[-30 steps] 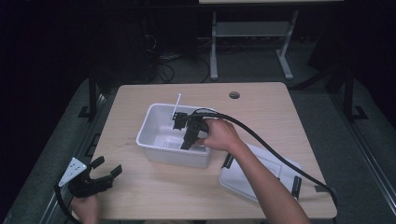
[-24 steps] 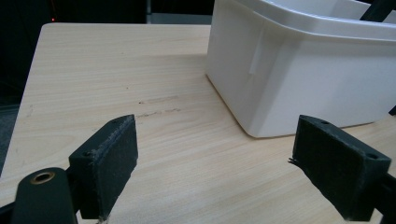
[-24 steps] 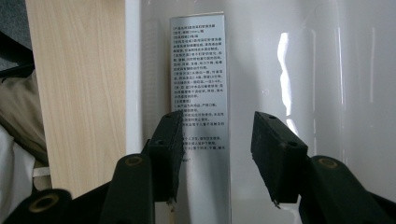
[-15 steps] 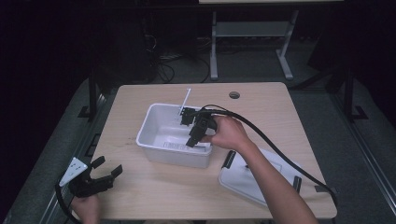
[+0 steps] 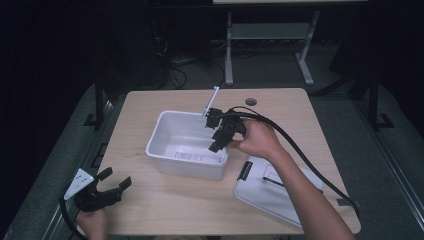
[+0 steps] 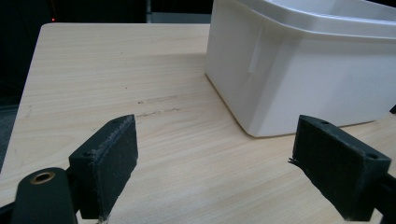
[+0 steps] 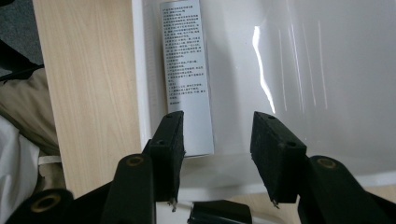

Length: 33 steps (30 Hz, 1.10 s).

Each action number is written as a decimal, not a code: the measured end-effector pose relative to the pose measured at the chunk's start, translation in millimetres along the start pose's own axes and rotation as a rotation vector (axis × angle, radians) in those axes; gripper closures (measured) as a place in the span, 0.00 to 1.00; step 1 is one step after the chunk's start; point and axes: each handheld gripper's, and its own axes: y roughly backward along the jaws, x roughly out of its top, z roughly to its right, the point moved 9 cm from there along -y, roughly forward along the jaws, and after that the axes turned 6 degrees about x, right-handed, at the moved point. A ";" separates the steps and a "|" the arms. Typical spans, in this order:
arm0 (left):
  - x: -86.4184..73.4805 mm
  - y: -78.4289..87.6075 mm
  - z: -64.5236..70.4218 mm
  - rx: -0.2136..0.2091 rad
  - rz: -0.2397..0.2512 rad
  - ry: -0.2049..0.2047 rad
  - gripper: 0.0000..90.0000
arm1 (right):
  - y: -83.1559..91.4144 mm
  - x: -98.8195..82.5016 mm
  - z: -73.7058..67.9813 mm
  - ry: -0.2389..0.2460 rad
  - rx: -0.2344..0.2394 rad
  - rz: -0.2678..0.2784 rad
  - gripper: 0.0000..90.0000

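At the near left corner of the desk (image 5: 165, 210), well short of the white bin (image 5: 175, 132), the left tool (image 5: 106, 192) is resting low in a hand (image 5: 92, 224), jaws spread wide with nothing between them. In the left gripper view those jaws are framing bare wood, with the bin's near wall (image 6: 299, 79) just beyond them and to the right. Right of the bin, a white lid (image 5: 280, 192) with a black latch is lying flat on the desk near the front right edge, the person's forearm crossing over it. Over the bin's right rim the right tool (image 5: 218, 141) is hanging in the right hand (image 5: 257, 141), pointing down into the bin, jaws parted and gripping nothing. In the right gripper view a printed label (image 7: 186, 70) is showing on the bin floor just past the jaws. A thick black cable (image 5: 305, 160) is trailing from that tool back past the lid. Behind the bin's far right corner a thin white rod (image 5: 210, 102) is sticking up at a tilt; what is holding it is unclear.
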 end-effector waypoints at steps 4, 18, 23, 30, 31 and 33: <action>-0.2 0.1 -0.3 0.001 0.001 0.002 0.15 | 8.9 -4.4 -0.8 -0.004 -0.014 -0.001 0.60; -0.8 -0.9 1.7 -0.002 -0.004 0.002 0.15 | 27.4 -42.5 4.1 -0.061 -0.036 0.032 0.60; -0.9 -0.4 0.7 -0.001 -0.004 0.005 0.15 | 30.8 -56.4 4.8 -0.081 -0.042 0.036 0.59; -0.9 -0.7 1.0 0.000 -0.005 0.002 0.15 | 31.9 -78.3 6.3 -0.113 -0.051 0.033 0.59; -0.9 -0.7 1.0 0.000 -0.005 0.002 0.15 | 31.9 -78.3 6.3 -0.113 -0.051 0.033 0.59; -1.1 -0.7 1.3 0.001 -0.005 0.002 0.15 | 31.2 -88.7 7.1 -0.131 -0.048 0.032 0.58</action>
